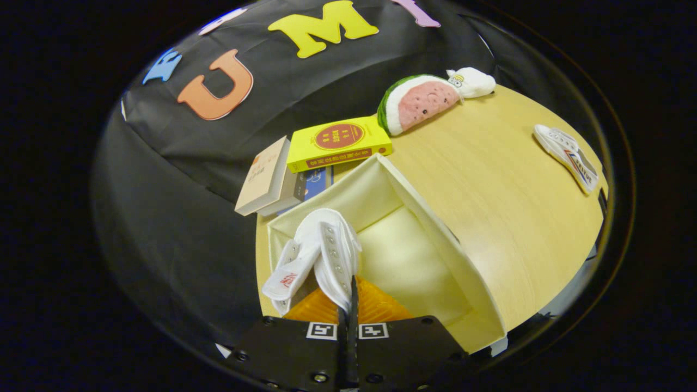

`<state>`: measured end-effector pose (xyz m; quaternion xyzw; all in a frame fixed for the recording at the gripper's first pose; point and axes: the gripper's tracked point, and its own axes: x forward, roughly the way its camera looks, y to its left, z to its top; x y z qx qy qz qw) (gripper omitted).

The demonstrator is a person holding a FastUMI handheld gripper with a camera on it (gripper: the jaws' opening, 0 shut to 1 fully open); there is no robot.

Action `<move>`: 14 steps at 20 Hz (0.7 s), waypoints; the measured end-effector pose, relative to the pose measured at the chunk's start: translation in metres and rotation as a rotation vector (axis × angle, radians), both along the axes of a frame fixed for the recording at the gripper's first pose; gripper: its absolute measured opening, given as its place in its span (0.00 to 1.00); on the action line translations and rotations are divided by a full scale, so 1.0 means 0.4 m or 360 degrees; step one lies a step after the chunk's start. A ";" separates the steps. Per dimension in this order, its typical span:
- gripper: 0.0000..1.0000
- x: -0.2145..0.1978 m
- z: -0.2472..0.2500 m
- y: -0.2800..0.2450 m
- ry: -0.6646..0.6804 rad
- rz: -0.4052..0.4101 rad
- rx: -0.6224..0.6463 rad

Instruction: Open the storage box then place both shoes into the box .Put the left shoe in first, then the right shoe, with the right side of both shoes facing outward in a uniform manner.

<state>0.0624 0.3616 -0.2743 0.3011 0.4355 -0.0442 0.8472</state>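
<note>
My gripper (351,305) is shut on the upper edge of a white canvas shoe (326,245). The shoe hangs just ahead of the fingers, its orange sole (375,307) turned toward me and its tongue flopping to the left. It is inside the left part of the open cream storage box (435,218), near the box's left wall. The box floor to the right of the shoe is bare. A second white shoe (566,155) with red and blue stripes lies on its side on the wooden table (517,207), far beyond the box to the right.
A yellow book (337,144) rests on a beige book (267,177) and a blue one (316,182) just behind the box. Farther back lie a watermelon-slice plush (416,103) and a small white plush (471,81). The table edge runs close along the box's left side.
</note>
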 end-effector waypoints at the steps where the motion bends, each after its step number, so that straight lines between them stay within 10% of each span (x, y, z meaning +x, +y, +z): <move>1: 0.00 0.003 -0.015 0.003 0.0013 -0.0005 -0.0004; 10: 0.02 0.020 -0.079 0.058 0.0085 0.0084 -0.0013; 14: 0.85 0.008 -0.071 0.064 0.0051 0.0237 -0.0181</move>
